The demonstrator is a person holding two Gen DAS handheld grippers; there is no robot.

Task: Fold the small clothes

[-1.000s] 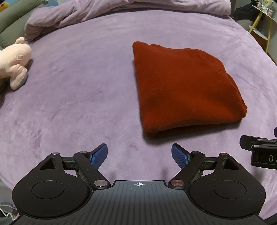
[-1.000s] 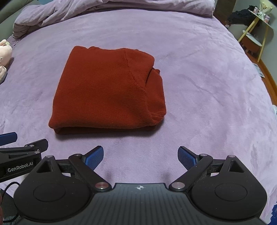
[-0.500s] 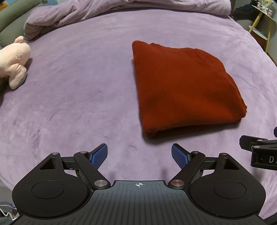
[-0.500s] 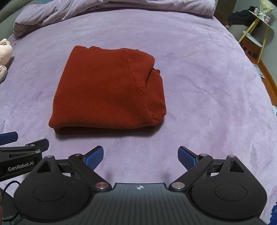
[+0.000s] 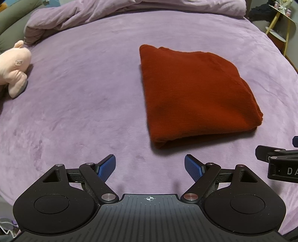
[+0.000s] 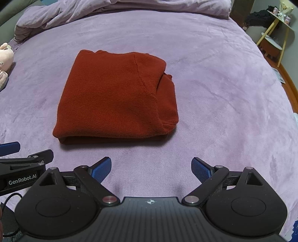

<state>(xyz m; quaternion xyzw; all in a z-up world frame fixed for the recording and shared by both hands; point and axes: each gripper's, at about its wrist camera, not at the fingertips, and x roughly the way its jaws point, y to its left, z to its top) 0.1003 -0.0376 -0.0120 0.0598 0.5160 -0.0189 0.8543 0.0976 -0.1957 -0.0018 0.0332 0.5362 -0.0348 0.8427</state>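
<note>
The folded red sweater (image 6: 115, 100) lies on the bed (image 6: 214, 78) ahead of both tools (left tool (image 5: 150, 168), right tool (image 6: 151, 168)), each spread apart and empty.

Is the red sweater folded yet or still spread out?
Folded. The red sweater lies as a compact rectangle with layered edges along its near side, on the purple blanket.

Folded sweater (image 6: 115, 100) flat mid-bed (image 6: 214, 89); plush toy (image 5: 14, 68) far left, bunched duvet (image 5: 78, 14) behind, both tools near edge.
</note>
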